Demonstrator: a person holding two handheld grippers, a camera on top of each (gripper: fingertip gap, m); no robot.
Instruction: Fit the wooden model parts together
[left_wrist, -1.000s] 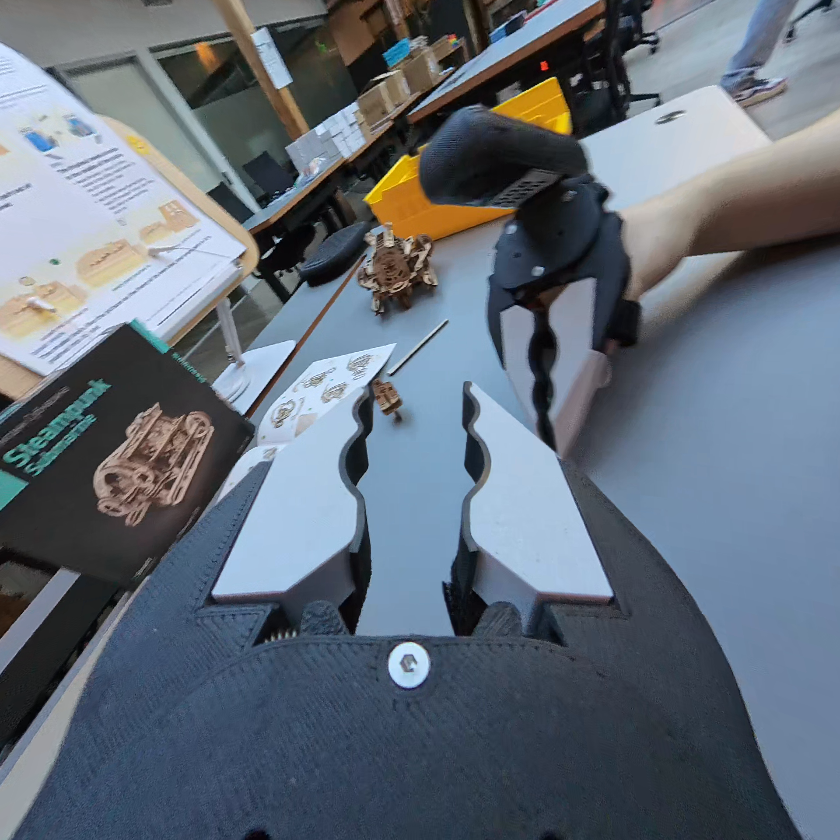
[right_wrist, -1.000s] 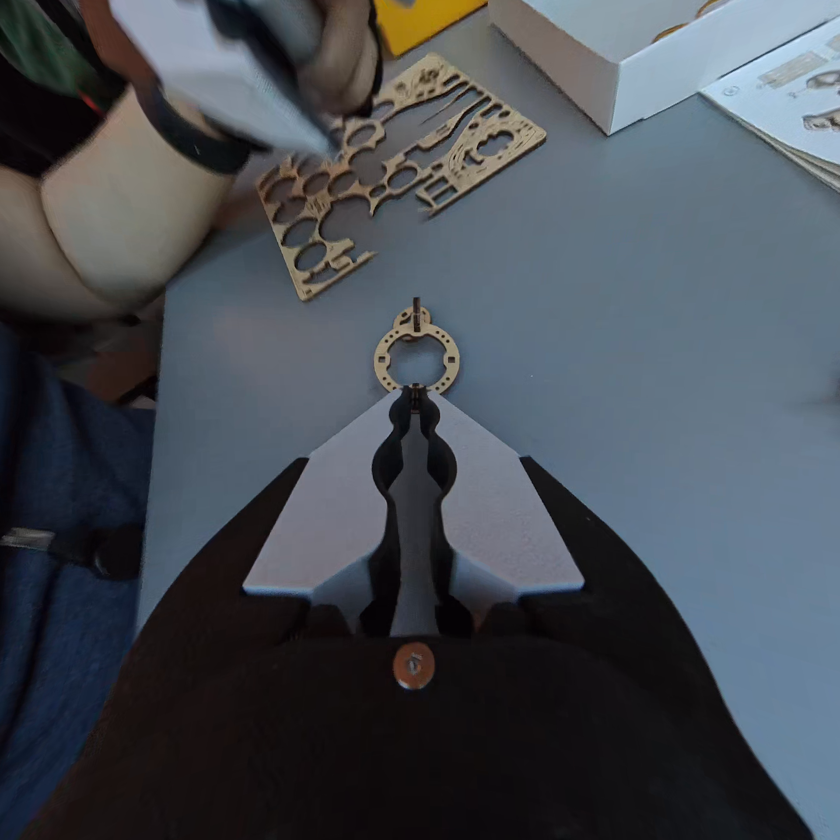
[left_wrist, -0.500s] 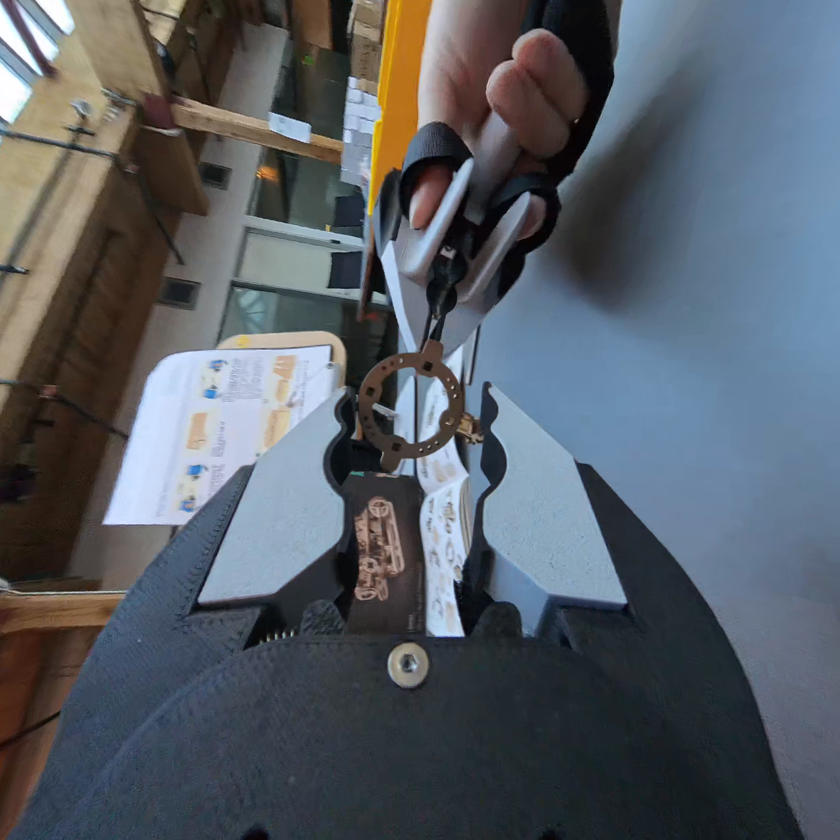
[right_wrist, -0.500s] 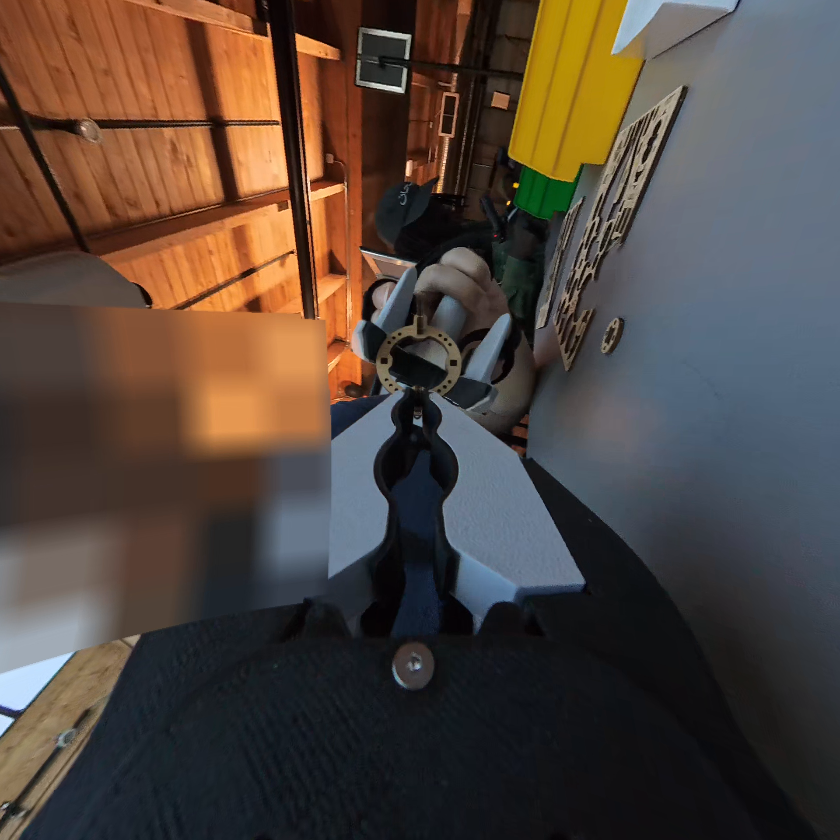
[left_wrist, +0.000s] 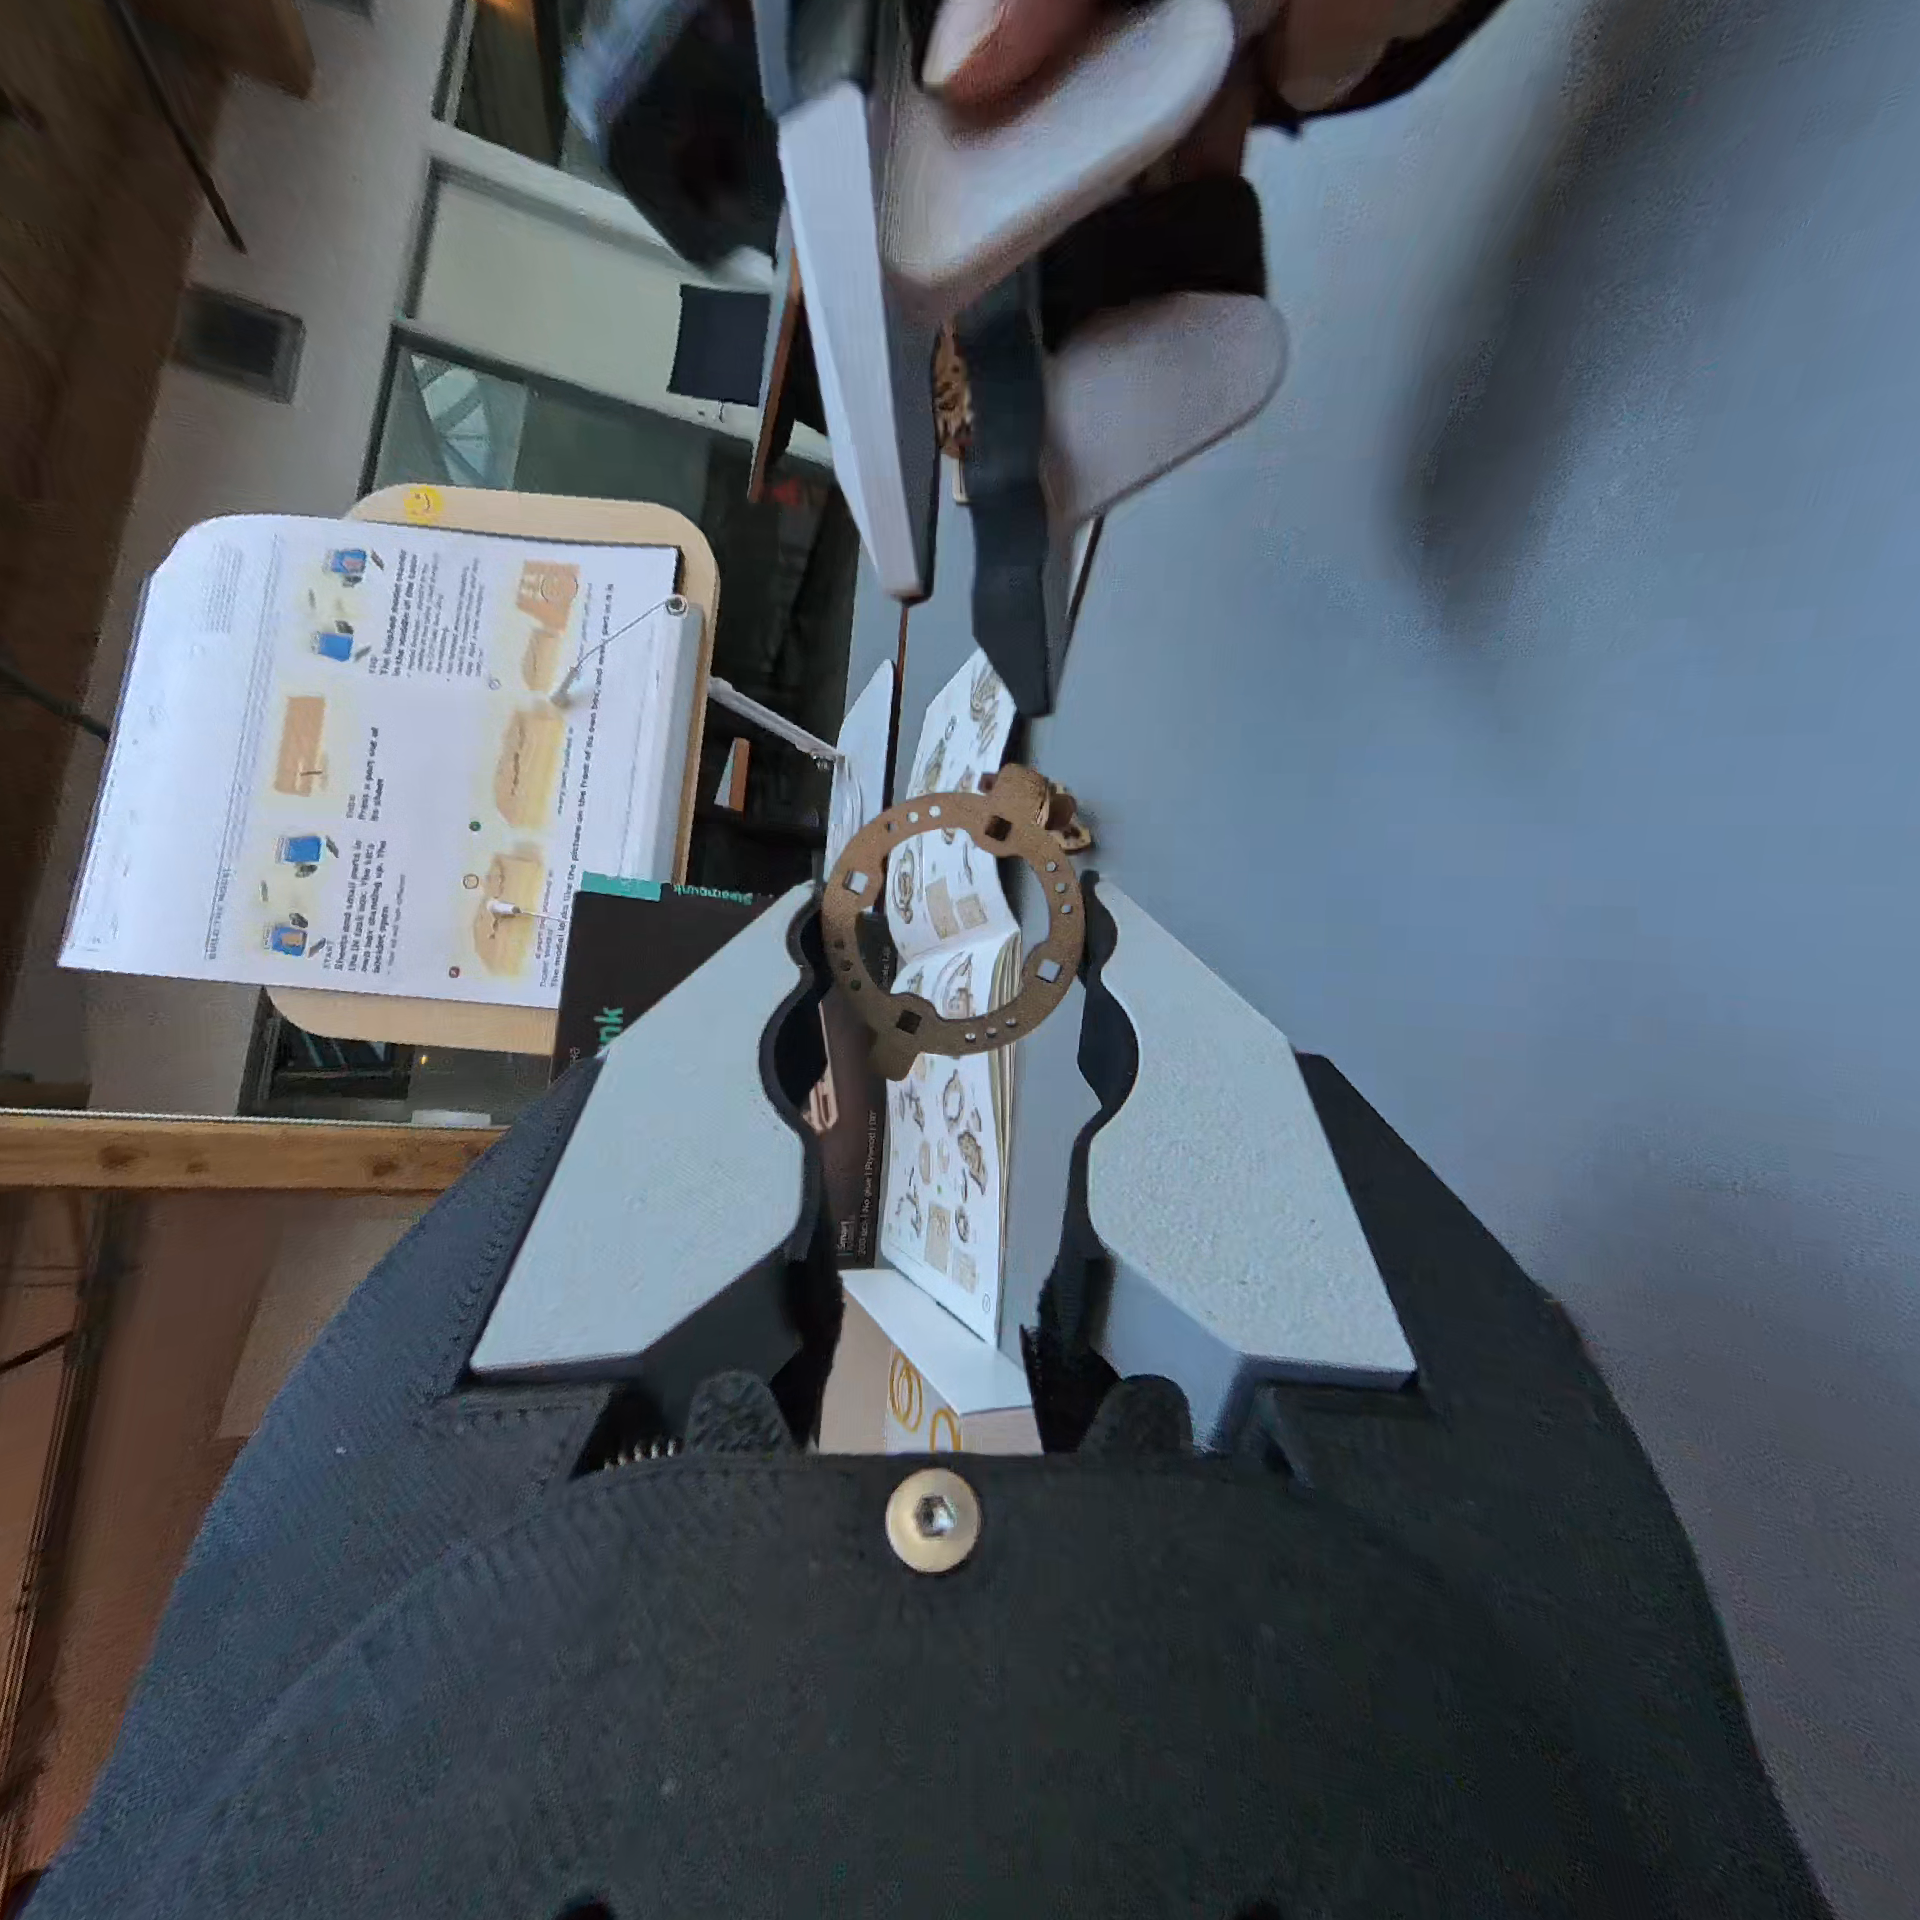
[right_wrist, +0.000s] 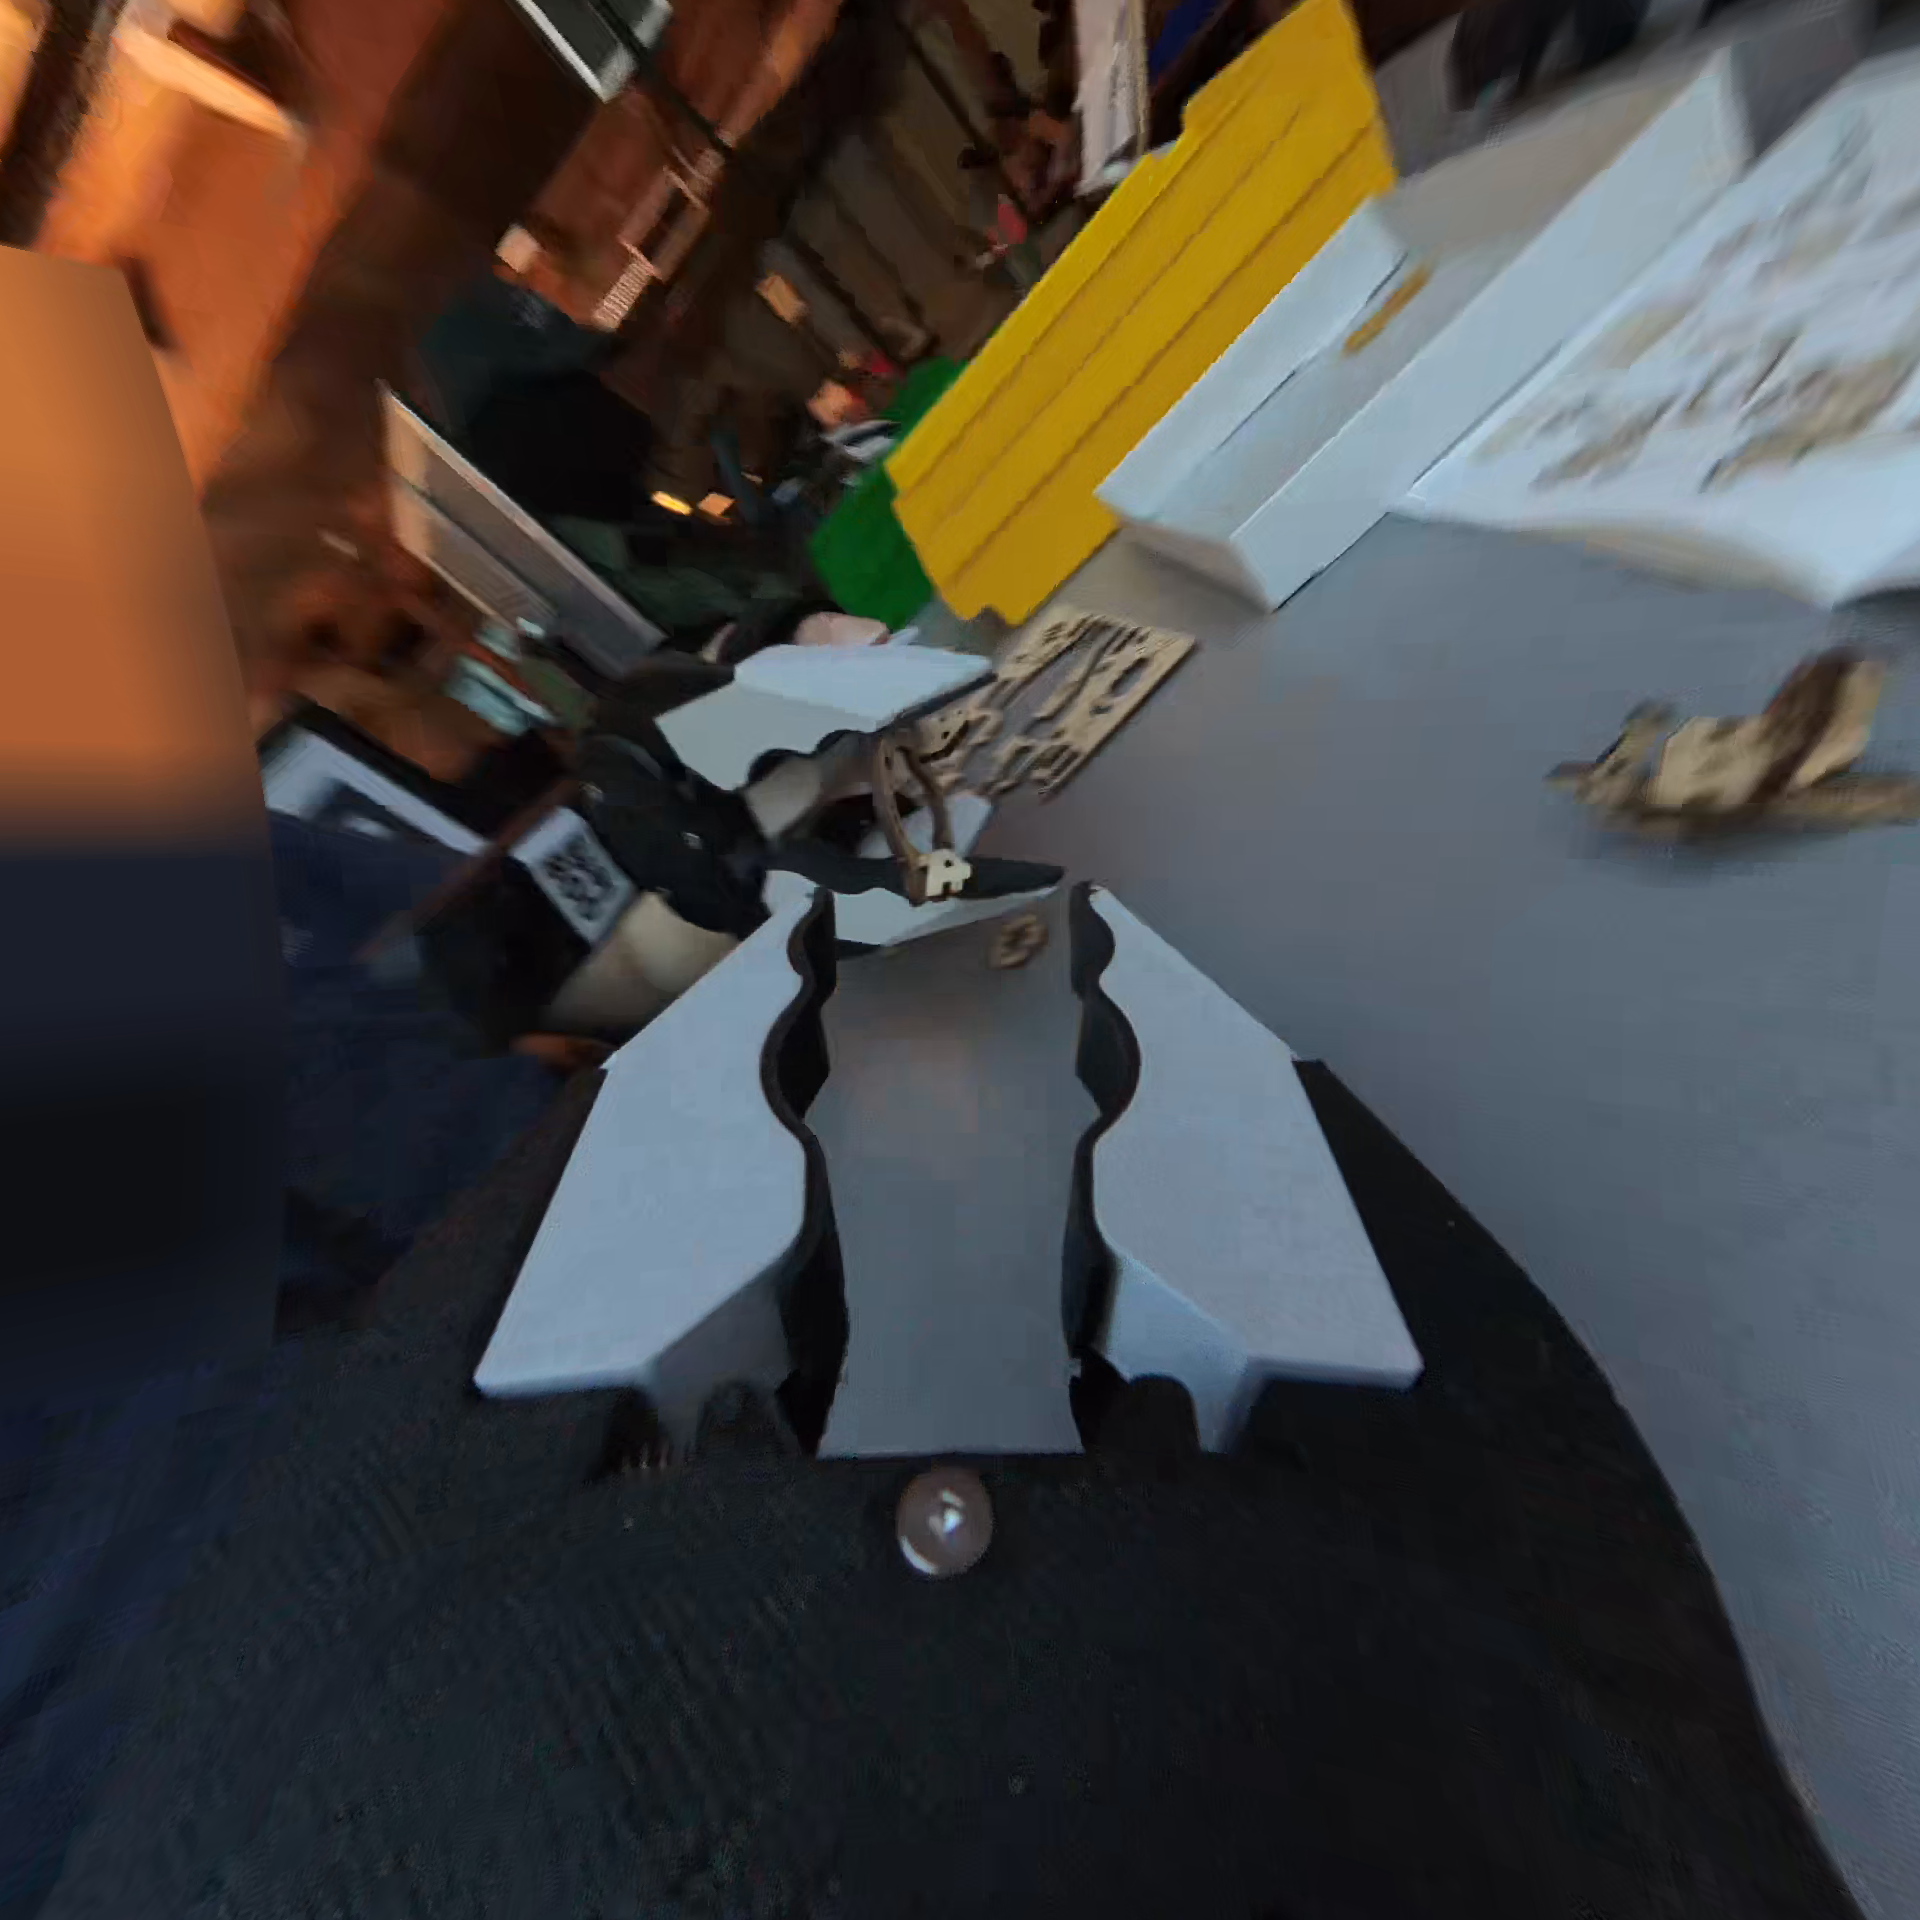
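Observation:
A flat wooden ring (left_wrist: 844, 940) with square holes and a small tab on top sits across the fingertips of my left gripper (left_wrist: 951, 914), which is shut on it and holds it in the air beside the grey table (left_wrist: 1507, 831). My right gripper (left_wrist: 966, 649) hangs just beyond the ring, open and apart from it. In the right wrist view my right gripper (right_wrist: 951, 904) is open and empty. My left gripper (right_wrist: 914, 790) shows just ahead of it, holding the ring (right_wrist: 891, 790) edge-on.
A partly built wooden model (right_wrist: 1745, 748), a punched-out wooden sheet (right_wrist: 1081, 696), a small loose wooden piece (right_wrist: 1013, 945), a white box (right_wrist: 1299, 447), an open booklet (right_wrist: 1714, 416) and a yellow bin (right_wrist: 1122, 364) are on the table. An instruction sheet on a stand (left_wrist: 395, 769) and a black box (left_wrist: 644, 966) are at the left.
My right gripper lifted the ring off the table and brought it between my left fingers. My left gripper closed on it. My right gripper opened and drew back.

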